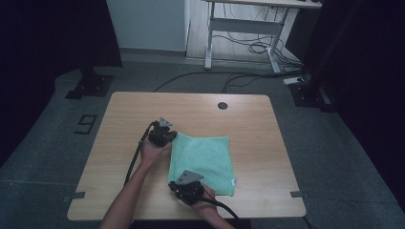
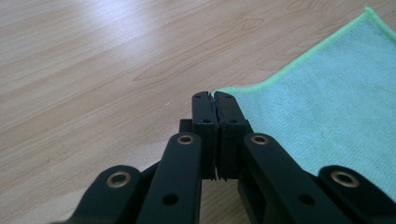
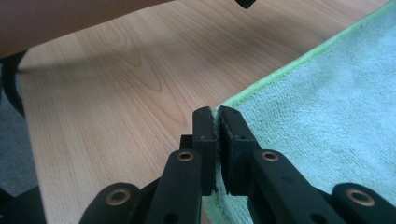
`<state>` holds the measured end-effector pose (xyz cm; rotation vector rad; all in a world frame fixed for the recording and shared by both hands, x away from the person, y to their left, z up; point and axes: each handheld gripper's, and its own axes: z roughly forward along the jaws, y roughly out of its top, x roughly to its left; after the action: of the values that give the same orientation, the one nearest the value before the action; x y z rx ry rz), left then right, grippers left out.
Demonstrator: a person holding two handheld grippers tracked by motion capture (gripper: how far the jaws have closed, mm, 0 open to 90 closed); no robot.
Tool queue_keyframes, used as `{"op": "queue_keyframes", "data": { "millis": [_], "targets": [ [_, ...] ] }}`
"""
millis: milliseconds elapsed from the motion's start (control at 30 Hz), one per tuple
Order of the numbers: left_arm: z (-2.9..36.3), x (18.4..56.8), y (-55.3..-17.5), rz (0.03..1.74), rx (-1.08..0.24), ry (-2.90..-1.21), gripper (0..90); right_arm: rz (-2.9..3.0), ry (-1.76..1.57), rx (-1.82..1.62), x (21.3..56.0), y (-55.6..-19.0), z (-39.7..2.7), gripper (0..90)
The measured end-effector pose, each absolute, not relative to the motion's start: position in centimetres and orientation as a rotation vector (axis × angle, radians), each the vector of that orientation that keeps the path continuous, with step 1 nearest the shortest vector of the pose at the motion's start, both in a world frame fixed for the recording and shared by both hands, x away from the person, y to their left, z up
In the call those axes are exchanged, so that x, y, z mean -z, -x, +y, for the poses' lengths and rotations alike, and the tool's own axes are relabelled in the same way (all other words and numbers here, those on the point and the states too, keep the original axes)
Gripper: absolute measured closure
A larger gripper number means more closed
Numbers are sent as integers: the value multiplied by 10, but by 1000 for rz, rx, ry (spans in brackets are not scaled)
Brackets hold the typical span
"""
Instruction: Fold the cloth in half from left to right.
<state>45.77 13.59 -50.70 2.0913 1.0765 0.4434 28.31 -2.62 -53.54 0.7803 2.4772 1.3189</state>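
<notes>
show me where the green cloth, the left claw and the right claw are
green cloth (image 1: 203, 160), high view, middle of its flat top.
left claw (image 2: 214, 95), left gripper view, tips shut on the cloth's corner.
right claw (image 3: 215, 110), right gripper view, tips shut on another corner.

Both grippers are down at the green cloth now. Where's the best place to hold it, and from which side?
By its two left-hand corners, approached from the bare wood on the left. The green cloth lies flat, so only its edges give purchase. The left gripper pinches the far corner and the right gripper the near one, both looking well placed.
</notes>
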Motion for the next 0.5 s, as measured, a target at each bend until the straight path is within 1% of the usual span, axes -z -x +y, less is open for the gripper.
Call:
{"op": "queue_keyframes", "data": {
  "millis": [300, 500],
  "targets": [
    [135, 506, -457, 1070, -430, -2103, 882, 2477, -799, -1337, 536, -285, -29, 849],
    [137, 496, -454, 1050, -441, -2109, 883, 2462, -793, -1353, 534, -285, -29, 848]
  ]
}}
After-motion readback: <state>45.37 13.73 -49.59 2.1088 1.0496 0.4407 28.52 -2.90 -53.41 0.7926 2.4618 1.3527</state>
